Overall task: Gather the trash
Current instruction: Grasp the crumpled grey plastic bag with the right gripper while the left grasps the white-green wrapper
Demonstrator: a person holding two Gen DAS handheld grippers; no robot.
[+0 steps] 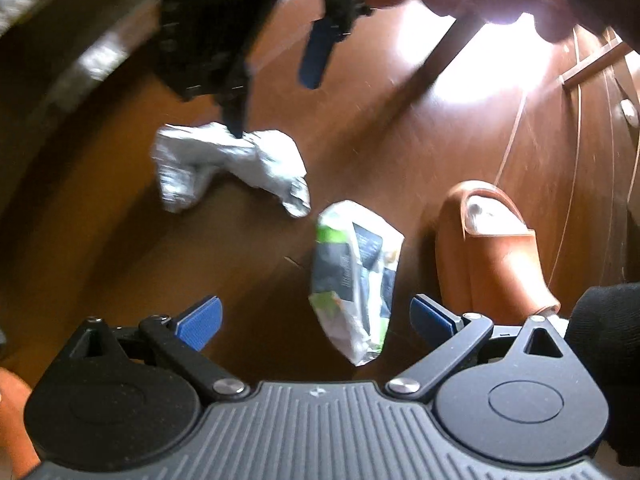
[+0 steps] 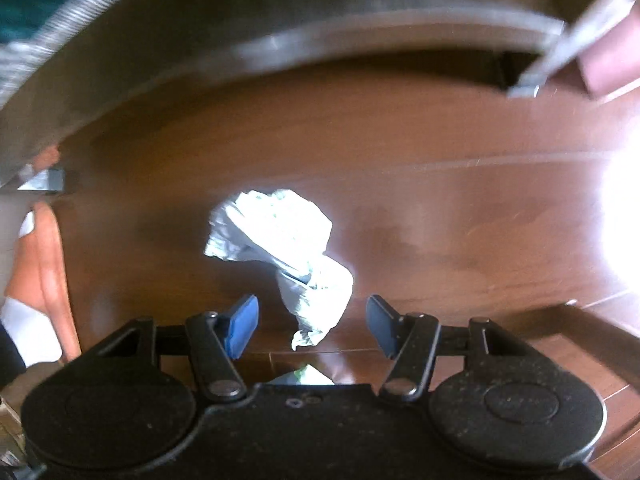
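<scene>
A crumpled white and silver wrapper (image 1: 228, 168) lies on the brown wooden floor (image 1: 100, 240). A white, green and dark snack packet (image 1: 356, 280) lies nearer, between the open fingers of my left gripper (image 1: 316, 320). My right gripper (image 1: 280, 100) shows from above in the left wrist view, open, one finger tip touching the wrapper's top edge. In the right wrist view the wrapper (image 2: 280, 252) lies just ahead of and between the open fingers of my right gripper (image 2: 312, 324). A corner of the snack packet (image 2: 304, 376) peeks out under that gripper.
A foot in a brown slipper (image 1: 492, 248) stands right of the snack packet, and it shows at the left edge of the right wrist view (image 2: 44, 260). A grey furniture edge (image 2: 280, 44) curves across the far floor. Thin cables (image 1: 512, 136) run along the floor at the right.
</scene>
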